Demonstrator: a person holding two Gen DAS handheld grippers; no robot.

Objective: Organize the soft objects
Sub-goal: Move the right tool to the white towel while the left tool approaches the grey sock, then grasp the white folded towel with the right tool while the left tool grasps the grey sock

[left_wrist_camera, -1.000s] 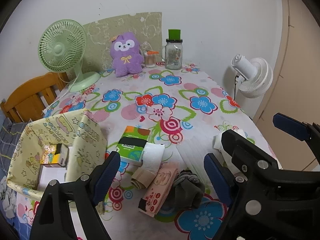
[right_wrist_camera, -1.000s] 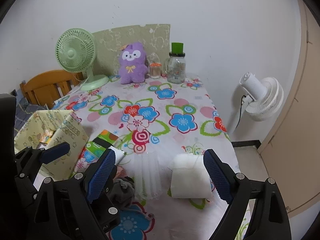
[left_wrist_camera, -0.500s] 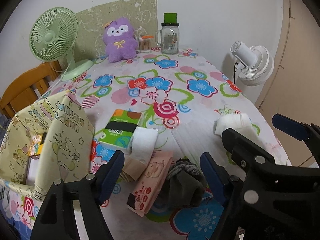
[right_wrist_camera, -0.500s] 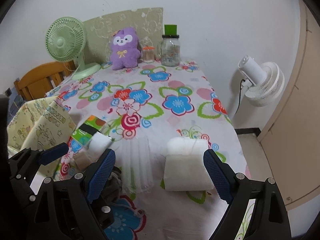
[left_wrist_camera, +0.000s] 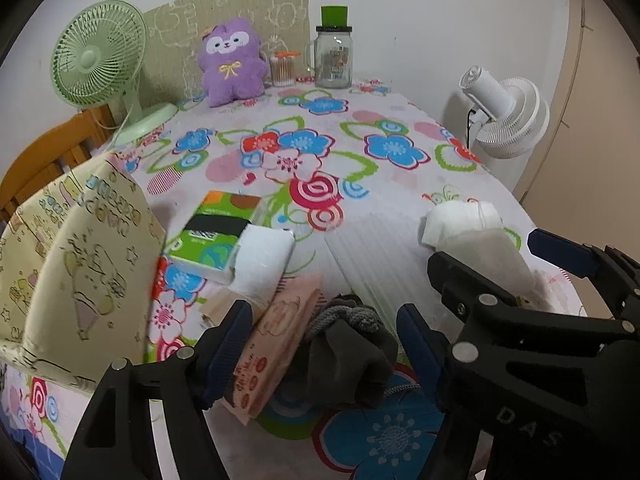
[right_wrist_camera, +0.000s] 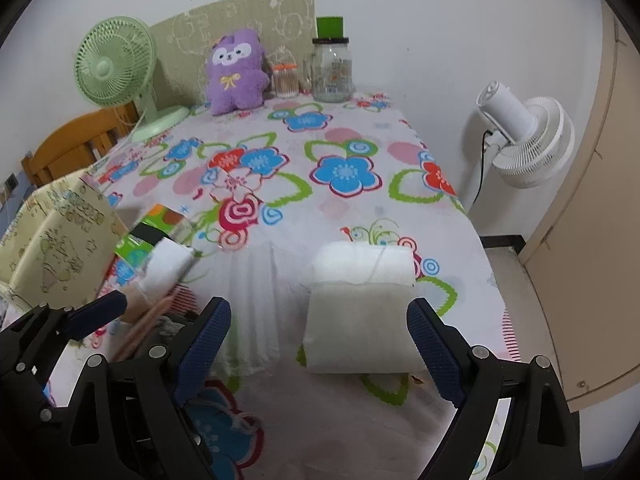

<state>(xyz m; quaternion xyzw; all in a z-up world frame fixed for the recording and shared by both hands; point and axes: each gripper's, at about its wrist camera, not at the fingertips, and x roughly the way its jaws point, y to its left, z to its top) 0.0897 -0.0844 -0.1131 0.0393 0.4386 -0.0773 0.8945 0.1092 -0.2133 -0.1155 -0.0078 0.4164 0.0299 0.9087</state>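
On the flowered tablecloth [left_wrist_camera: 360, 184] lies a heap of soft items: a grey sock bundle [left_wrist_camera: 348, 356], a pink tissue pack [left_wrist_camera: 276, 344], a white folded cloth [left_wrist_camera: 264, 260], a beige piece [left_wrist_camera: 220, 306] and a green tissue pack [left_wrist_camera: 216, 236]. My left gripper [left_wrist_camera: 322, 348] hangs just above the heap with its jaws closing. The sock bundle and pink pack sit between the pads, which do not press on them. My right gripper [right_wrist_camera: 322, 350] is open, low over a white fabric pouch [right_wrist_camera: 360, 320]. The pouch [left_wrist_camera: 476, 240] lies apart at the table's right side.
A yellow patterned fabric box [left_wrist_camera: 80, 264] stands open at the left edge. At the back are a purple plush [left_wrist_camera: 232, 64], a green desk fan [left_wrist_camera: 100, 60], a glass jar [left_wrist_camera: 334, 60] and a swab jar [left_wrist_camera: 285, 70]. A white floor fan [left_wrist_camera: 508, 116] stands right, a wooden chair [left_wrist_camera: 48, 152] left.
Both grippers have sunk toward the table and tilted further down, so the heap and the pouch look nearer. The left gripper's jaws have narrowed a little; the right's have not.
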